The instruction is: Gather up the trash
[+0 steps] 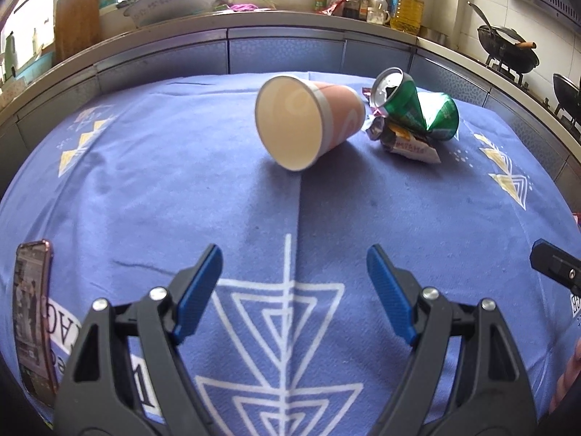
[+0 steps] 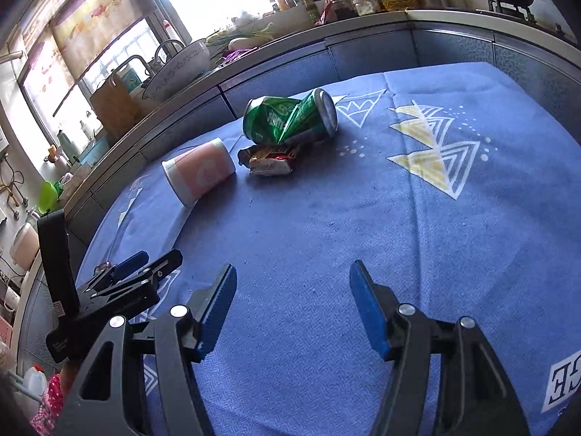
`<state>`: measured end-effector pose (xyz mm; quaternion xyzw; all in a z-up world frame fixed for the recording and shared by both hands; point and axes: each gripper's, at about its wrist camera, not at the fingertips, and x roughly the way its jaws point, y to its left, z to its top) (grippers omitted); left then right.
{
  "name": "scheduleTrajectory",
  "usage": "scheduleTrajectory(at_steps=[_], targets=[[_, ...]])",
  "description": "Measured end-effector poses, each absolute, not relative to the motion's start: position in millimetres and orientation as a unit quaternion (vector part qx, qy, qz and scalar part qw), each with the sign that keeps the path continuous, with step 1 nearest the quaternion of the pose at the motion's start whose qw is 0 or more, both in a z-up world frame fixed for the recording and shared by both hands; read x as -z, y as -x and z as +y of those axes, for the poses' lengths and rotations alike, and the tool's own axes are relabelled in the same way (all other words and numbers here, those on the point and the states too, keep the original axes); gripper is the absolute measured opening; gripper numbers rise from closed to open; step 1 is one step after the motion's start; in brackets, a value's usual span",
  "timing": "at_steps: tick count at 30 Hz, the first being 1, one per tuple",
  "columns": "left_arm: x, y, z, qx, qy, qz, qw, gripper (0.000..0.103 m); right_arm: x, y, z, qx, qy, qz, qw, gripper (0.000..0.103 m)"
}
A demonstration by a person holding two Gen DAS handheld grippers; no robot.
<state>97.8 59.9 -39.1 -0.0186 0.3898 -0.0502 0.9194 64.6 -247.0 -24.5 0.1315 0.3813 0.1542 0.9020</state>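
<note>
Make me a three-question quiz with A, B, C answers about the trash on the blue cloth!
1. Where is the wrapper?
A. Inside the cup
B. Right beside the can
C. Between the right gripper's jaws

2. What colour is the can?
A. Green
B. Red
C. Yellow

3. How is the cup sitting?
A. Upright
B. Upside down
C. On its side

Answers:
1. B, the wrapper lies against the crushed can, on the side nearer the grippers.
2. A, its dented body is green with a silver top.
3. C, its open mouth faces sideways toward the left gripper, and its wall rests on the cloth.
</note>
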Motion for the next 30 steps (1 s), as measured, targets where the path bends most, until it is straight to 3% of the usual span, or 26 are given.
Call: scheduleTrajectory(at_steps=[21,30], targets=[[28,-76,60,0.021,0.015,0.318,0.948,0.078,21,-60,-256,-0.099,-0.109,0.325,0.934,0.065],[24,-67,63,-0.006,0.014,0.290,0.957,0.078,-4,-56,-255,-0.052,-0.069,0.243,0.966,0.065]])
